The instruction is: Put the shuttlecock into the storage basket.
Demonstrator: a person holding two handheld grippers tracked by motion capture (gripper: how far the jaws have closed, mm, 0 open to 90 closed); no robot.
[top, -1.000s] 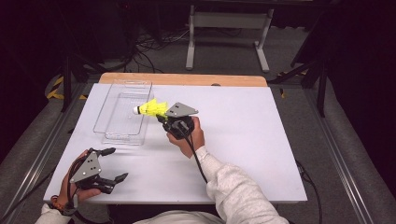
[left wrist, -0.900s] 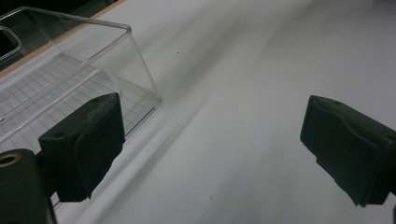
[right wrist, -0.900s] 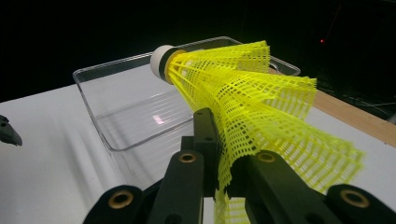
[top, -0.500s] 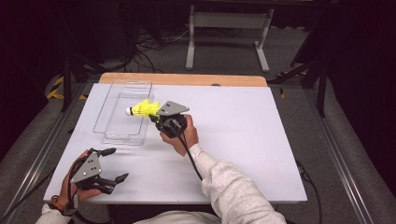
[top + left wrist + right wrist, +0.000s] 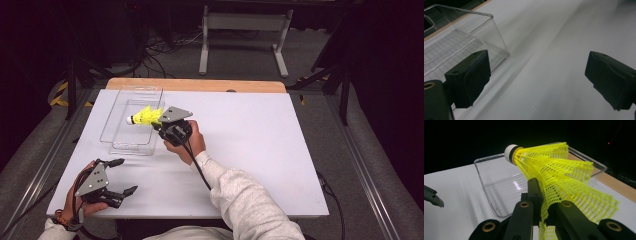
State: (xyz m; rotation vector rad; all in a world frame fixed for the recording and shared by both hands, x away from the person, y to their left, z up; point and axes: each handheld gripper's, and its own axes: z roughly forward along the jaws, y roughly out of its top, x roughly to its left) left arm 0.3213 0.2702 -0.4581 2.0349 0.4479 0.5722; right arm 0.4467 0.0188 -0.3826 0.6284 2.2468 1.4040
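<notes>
Right tool (image 5: pixel 159 121) grasping a yellow shuttlecock (image 5: pixel 142 117) over the clear tray (image 5: pixel 116 106).

The jaws pinch the mesh skirt, with the white cork tip (image 5: pixel 510 151) pointing away from the tool and above the tray's interior; probably clear of the tray floor, though the height is hard to judge. Left tool (image 5: pixel 121 176) released, jaws spread wide, resting on the white bench (image 5: pixel 260 130) with the tray ahead and to its left.

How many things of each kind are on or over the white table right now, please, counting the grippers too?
Yellow shuttlecock: 1, held in the right gripper
Clear plastic box: 1
Grippers: 2, the right one and the left gripper, which is open and holds nothing
Total: 4
</notes>
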